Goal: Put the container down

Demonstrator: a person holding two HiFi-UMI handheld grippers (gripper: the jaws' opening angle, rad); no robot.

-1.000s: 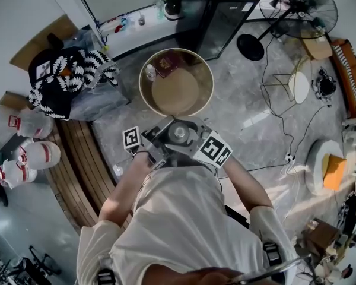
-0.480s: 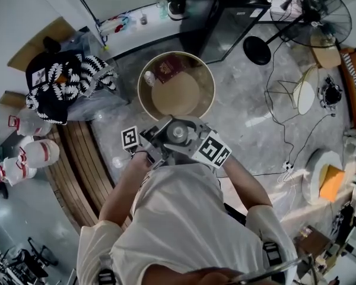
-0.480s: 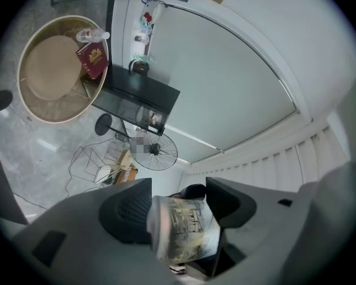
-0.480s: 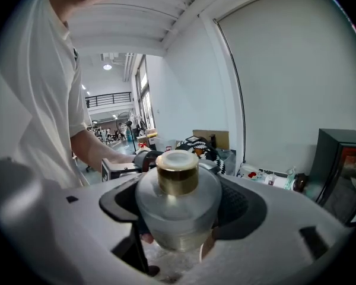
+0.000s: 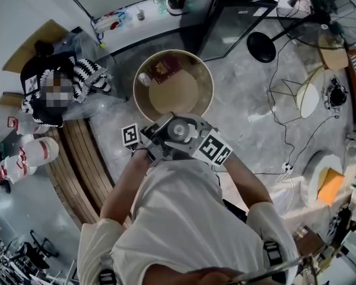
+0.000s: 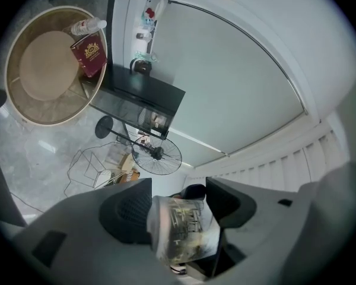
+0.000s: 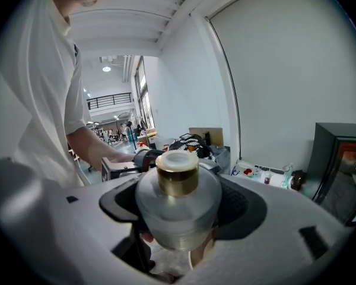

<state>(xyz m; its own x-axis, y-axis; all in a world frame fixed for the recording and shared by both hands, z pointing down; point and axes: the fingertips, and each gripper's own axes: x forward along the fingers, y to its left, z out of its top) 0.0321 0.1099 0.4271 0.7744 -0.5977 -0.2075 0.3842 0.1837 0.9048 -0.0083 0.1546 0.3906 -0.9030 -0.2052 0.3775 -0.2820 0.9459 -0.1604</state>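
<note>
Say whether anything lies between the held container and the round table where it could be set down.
Nothing visible does. The container, gripped by the left gripper and right gripper, hangs by the near rim of the round table. The red booklet and small bottle lie toward its far side; its middle shows bare.

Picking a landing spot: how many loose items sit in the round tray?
2: a red booklet at the far side and a small bottle just left of it.
</note>
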